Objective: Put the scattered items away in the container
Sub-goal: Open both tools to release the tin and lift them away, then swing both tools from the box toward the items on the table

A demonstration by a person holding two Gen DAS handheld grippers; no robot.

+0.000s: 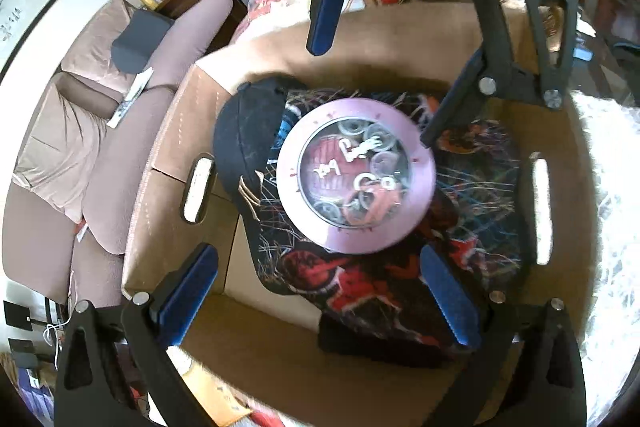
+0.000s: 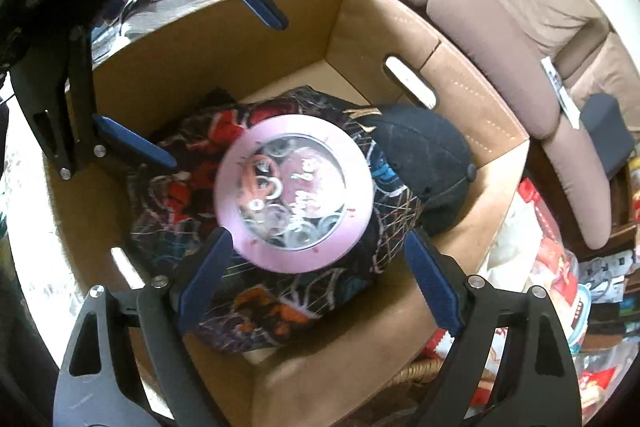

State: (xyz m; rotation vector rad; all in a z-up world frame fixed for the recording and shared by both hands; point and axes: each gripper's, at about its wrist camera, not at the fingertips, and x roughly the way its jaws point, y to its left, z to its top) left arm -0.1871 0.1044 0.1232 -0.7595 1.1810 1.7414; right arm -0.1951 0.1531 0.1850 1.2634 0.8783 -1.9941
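A round pink tin (image 1: 354, 183) (image 2: 294, 193) with a clear window in its lid lies flat inside the cardboard box (image 1: 160, 163) (image 2: 476, 107). It rests on a black and red patterned fabric (image 1: 360, 283) (image 2: 276, 311). A black cap (image 1: 244, 135) (image 2: 432, 151) sits beside it. My left gripper (image 1: 320, 291) (image 2: 192, 67) hangs open over the box, with the tin below and ahead of its blue pads. My right gripper (image 2: 318, 283) (image 1: 388, 59) stands open on the opposite side. Its fingertips flank the tin's near edge, and its left pad looks close to the rim.
The box walls have slot handles (image 1: 198, 187) (image 2: 408, 81). A mauve sofa (image 1: 100, 131) (image 2: 500, 39) stands beside the box. Red packets and clutter (image 2: 560, 267) and a wicker rim (image 2: 420, 371) lie near one corner. White fluffy material (image 1: 604, 227) borders another side.
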